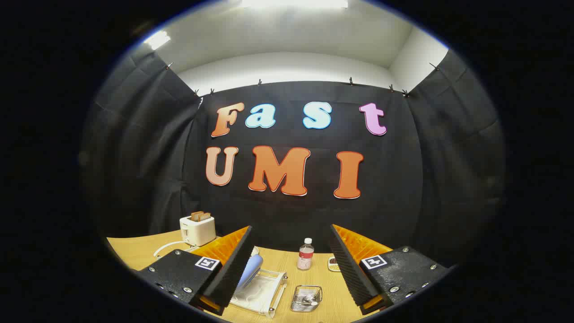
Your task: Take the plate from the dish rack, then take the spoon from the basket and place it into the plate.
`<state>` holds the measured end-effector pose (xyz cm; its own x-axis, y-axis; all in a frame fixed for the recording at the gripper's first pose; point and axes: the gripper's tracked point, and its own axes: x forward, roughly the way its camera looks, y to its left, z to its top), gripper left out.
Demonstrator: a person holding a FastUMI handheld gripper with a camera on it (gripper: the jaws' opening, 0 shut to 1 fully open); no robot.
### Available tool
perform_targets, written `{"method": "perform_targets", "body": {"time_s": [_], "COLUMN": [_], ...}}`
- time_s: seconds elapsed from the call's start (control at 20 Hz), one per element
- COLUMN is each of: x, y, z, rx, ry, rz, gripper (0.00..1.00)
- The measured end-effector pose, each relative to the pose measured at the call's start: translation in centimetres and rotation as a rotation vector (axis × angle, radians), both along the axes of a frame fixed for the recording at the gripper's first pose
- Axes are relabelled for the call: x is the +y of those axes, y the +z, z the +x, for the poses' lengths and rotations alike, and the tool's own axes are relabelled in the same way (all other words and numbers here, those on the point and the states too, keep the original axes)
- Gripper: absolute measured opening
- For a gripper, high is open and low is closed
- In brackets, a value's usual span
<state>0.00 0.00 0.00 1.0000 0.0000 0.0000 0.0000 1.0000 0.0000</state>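
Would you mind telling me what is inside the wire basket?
The wire basket holds a metal spoon; its handle is hard to make out through the mesh. The gripper hangs open above, holding nothing.

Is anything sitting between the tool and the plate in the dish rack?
Nothing visible does. The tool is open, and the plate stands in the dish rack just ahead, close by the left finger. The basket and bottle sit off to the side.

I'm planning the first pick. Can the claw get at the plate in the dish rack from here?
Probably yes. The claw is open, and the plate stands on edge in the dish rack just ahead of its fingers, with nothing between them. The basket sits beside the rack.
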Motion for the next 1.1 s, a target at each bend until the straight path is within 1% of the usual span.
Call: {"method": "perform_targets", "body": {"time_s": [0.3,0.7,0.85,0.95,1.1], "x": [0.1,-0.7,-0.7,-0.4,0.2], "y": [0.0,-0.1,-0.1,-0.6,-2.2], "z": [-0.2,-0.3,-0.3,0.2,0.7], "rx": [-0.005,0.005,0.004,0.021,0.086], "ry": [0.003,-0.008,0.000,0.011,0.028], "rz": [0.033,0.041,0.089,0.121,0.149], "gripper": [0.99,0.99,0.99,0.99,0.99]}}
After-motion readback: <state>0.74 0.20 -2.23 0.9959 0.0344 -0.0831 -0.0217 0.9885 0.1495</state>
